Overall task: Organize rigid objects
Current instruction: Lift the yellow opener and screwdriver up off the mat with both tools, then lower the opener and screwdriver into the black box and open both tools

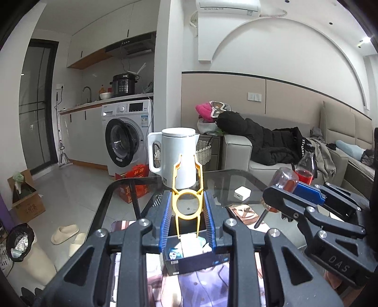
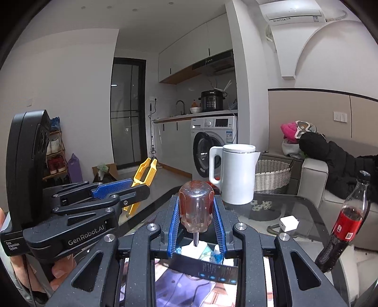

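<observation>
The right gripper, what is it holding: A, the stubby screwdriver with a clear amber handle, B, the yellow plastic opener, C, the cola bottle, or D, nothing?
A: the right gripper is shut on the stubby screwdriver with a clear amber handle, shaft pointing down.

home, studio apt | washer [image 1: 128, 135] + kitchenette counter [image 1: 99, 104] | sofa [image 1: 271, 151], AC [image 1: 228, 7]

Even, soft indoor light from ceiling spotlights [image 1: 365, 40]; glare on the glass table [image 1: 226, 181]. Fisheye bends walls, corners go black, both views stay sharp.
</observation>
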A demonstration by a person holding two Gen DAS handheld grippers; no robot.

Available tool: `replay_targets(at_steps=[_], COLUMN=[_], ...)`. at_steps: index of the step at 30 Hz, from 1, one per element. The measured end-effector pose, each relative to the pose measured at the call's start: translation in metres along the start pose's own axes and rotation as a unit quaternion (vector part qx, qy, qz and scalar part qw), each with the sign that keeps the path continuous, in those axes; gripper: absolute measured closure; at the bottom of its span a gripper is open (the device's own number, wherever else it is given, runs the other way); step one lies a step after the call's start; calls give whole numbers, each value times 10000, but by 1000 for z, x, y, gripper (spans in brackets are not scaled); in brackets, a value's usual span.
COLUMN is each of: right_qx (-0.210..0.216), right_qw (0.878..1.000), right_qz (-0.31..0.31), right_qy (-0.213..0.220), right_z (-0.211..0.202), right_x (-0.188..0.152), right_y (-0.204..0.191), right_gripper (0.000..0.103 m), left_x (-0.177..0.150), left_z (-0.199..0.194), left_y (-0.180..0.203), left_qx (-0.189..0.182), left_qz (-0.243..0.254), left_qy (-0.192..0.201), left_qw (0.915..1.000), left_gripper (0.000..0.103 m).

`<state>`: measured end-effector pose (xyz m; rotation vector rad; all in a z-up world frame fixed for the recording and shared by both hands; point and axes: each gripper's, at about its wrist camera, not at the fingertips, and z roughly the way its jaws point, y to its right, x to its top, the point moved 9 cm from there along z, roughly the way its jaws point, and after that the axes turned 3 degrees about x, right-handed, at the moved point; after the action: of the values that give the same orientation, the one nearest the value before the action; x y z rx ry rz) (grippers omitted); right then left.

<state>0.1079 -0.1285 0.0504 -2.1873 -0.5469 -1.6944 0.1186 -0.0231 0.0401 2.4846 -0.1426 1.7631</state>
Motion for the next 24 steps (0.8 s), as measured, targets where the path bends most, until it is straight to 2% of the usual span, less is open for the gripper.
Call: replay_targets(at_steps=[9,15,24], right_qx=[-157,-278,-531], right_qw=[9998,9994,9977], right_qz=[110,198,370], right_qy=[5,73,-220], right_z=[34,53,95], right_x=[14,22,14], right_y=[22,33,59], right_gripper=[76,76,76], left_x=[11,11,9], left_z=[28,55,93], left_y=[-1,0,2], left_qx=[-51,-195,-286], left_qz=[-262,-404,-496], left_qy=[24,-155,-327], left_qw=[9996,9989,9978], left_gripper=[79,79,79])
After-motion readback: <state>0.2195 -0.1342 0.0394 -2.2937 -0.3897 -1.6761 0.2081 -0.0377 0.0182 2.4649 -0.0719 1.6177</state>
